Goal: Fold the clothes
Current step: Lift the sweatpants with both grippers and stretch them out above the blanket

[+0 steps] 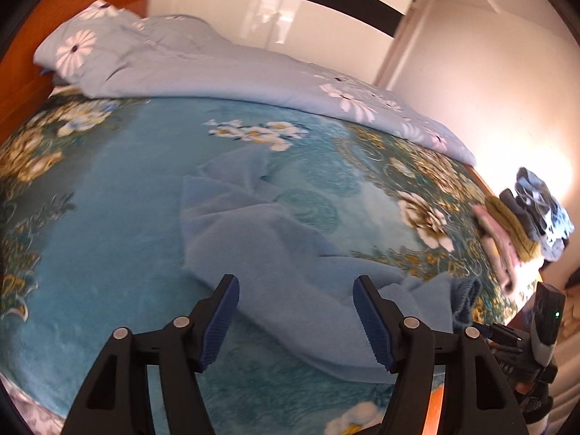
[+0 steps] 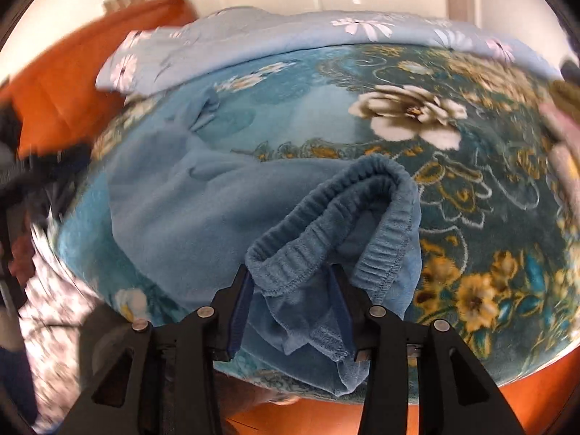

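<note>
Fingers, left: left gripper (image 1: 296,320) has its blue-padded fingers (image 1: 222,320) spread wide with nothing between them; they hang just above the near part of the garment.

Fingers, right: right gripper (image 2: 291,313) has its fingers (image 2: 237,317) drawn in part-way around the bunched waistband (image 2: 333,214); fabric fills the gap. Whether the pads actually pinch the cloth cannot be told from the right wrist view, since a slit of space may remain on either side.

Location of task item: light blue fleece trousers (image 1: 275,250) lie on the bed (image 1: 108,239), near its front edge, on the teal floral blanket (image 2: 453,195). The waistband end sits toward the right gripper; a small part of it hangs over the bed edge.

Appearance of task item: soft, thick, matte pile; elastic waistband ribbed and standing open in a loop. Body rumpled, with diagonal creases and one far corner twisted up. Not lying flat or squared.

Risk 1: slip. Cause: a bulky, springy band held only loosely may pull free when lifted.

Risk 2: uneven grasp. Cause: only one layer of the loop caught, so the band would open and skew any fold.

Risk 3: drag. Cause: fleece clings to plush blanket, so pulling could rumple both.

Risk 4: drop. Cause: overhanging cloth may slide off the bed.

Other items: folded quilt (image 1: 203,69) at the far side; pile of clothes (image 1: 522,224) at the far right corner.
</note>
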`<state>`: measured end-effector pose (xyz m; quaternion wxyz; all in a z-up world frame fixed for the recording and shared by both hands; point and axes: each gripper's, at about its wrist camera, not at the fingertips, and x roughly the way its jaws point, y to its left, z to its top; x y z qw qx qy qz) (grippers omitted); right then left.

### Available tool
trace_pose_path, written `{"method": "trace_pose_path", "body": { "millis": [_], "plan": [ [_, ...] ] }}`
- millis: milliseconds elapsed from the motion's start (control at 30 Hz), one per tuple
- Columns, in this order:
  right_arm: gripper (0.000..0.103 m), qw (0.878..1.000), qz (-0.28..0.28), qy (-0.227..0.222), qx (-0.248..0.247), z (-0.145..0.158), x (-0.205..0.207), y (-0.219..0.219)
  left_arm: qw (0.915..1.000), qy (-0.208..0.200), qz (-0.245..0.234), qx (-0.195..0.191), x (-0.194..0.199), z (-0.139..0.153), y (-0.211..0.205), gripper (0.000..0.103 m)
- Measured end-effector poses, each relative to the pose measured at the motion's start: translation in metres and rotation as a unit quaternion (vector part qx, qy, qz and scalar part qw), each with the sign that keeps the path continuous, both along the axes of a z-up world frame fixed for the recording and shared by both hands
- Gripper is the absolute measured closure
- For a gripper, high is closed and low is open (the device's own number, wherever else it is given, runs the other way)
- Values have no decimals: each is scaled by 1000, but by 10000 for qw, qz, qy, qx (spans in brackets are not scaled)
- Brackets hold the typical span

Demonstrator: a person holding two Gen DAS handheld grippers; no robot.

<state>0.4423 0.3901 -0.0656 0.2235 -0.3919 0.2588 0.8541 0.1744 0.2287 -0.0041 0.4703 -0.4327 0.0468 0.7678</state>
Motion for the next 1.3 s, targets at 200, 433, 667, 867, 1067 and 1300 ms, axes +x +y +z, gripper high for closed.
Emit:
{"method": "trace_pose_path", "body": {
  "millis": [200, 433, 667, 867, 1067, 1300],
  "plan": [
    [93, 9776, -676, 1643, -1128, 24, 36, 47, 9986, -453, 210, 183, -21, -14, -23, 34],
    [94, 9069, -793, 3859, -1494, 89, 81, 91, 9864, -1494, 358, 583, -40, -32, -24, 34],
    [94, 9007, -579, 4154, -1132, 130, 74, 101, 9683, -2335, 297, 834, -35, -48, -12, 34],
    [94, 8997, -469, 4207, -1063, 142, 77, 94, 9465, -3015, 437, 1066, -40, -65, 4, 34],
    [94, 9004, -500, 4201, -1017, 148, 88, 94, 9393, -3217, 612, 1022, -44, -80, 7, 34],
    [94, 9033, -427, 4150, -999, 153, 92, 89, 9331, -3262, 760, 1311, -52, -77, 0, 36]
  ]
}}
